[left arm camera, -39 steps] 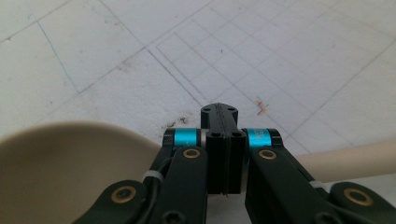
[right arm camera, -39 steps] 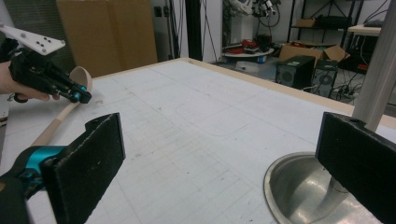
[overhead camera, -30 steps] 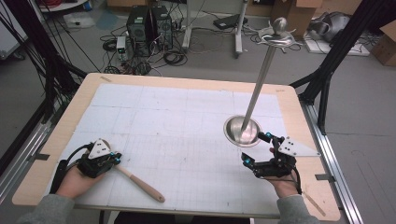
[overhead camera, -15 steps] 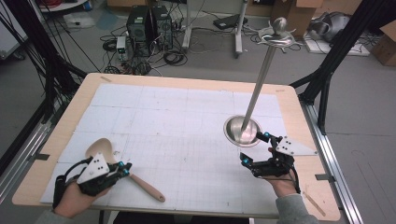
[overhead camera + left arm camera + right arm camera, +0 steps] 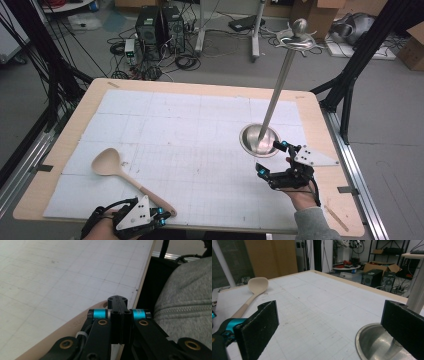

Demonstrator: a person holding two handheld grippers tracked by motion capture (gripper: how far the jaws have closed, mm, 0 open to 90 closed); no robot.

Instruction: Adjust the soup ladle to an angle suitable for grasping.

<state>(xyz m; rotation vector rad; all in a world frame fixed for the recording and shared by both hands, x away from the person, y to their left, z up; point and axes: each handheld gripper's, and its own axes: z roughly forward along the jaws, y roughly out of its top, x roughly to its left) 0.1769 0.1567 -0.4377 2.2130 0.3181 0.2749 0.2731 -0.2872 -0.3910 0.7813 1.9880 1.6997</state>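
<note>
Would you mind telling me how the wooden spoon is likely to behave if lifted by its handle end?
The wooden spoon looks rigid, so it probably won't flex. Its broad bowl sits far from the handle end by the left gripper, so it may droop bowl-down. It looks light.

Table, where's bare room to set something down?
The far half of the table behind the wooden spoon is bare, and so is the middle between the spoon and the metal stand. It is crowded near the right gripper beside the stand.

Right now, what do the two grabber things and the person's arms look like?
Each black two-jaw gripper, left and right, has teal rings at its jaws, brass-coloured pivots, a grey three-cornered plate on top and a black cable. The person wears a grey zipped sleeve.
</note>
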